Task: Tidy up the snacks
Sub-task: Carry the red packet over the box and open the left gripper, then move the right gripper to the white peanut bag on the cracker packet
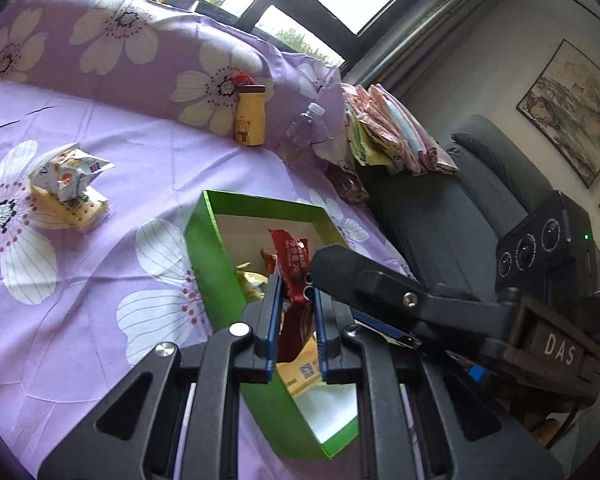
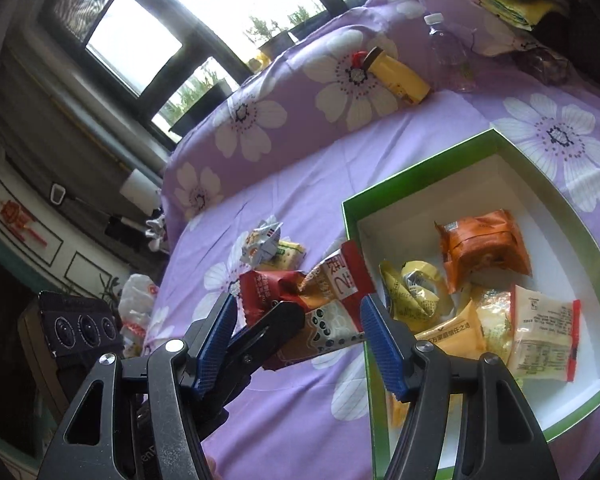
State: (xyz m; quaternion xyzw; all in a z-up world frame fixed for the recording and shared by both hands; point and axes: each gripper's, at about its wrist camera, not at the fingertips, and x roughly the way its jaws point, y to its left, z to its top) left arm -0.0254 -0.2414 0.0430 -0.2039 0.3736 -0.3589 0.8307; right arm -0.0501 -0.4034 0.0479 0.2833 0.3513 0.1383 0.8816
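Landmark: I take the green box (image 2: 500, 148) as my reference; it sits open on the purple flowered cloth (image 1: 100, 240), white inside.
Left tongs (image 1: 296, 292): I have them pinched narrow on a red snack packet (image 1: 292, 268), held up over the box's near part. From the right wrist view the same tongs (image 2: 296, 312) grip the packet (image 2: 328, 296) just outside the box's left wall.
Packet writing: white Chinese characters on the red part and a large "2" on a white panel; the brown lower end shows dark round dots. I cannot read the brand.
Right tongs (image 2: 300, 324): their blue pads stand about half apart with nothing pressed between them; the left tongs and their packet lie beyond the gap.
Inside the box: an orange packet (image 2: 484, 248) toward the far wall, a yellow twisted one (image 2: 416, 284) by the left wall, a pale packet with red edges and a printed table of small text (image 2: 544, 336) at the near right, and a yellow-orange pouch (image 2: 452, 340) with a line of Chinese characters.
Left of the box: a crumpled white packet (image 1: 70, 172) rests on a yellow cracker pack (image 1: 80, 208), well apart from the box.
Beyond the box: a yellow bottle with a brown cap and a bear picture (image 1: 250, 116), and a clear water bottle (image 1: 304, 124) beside it.
Rig writing: "DAS" on the right unit's body (image 1: 560, 350).
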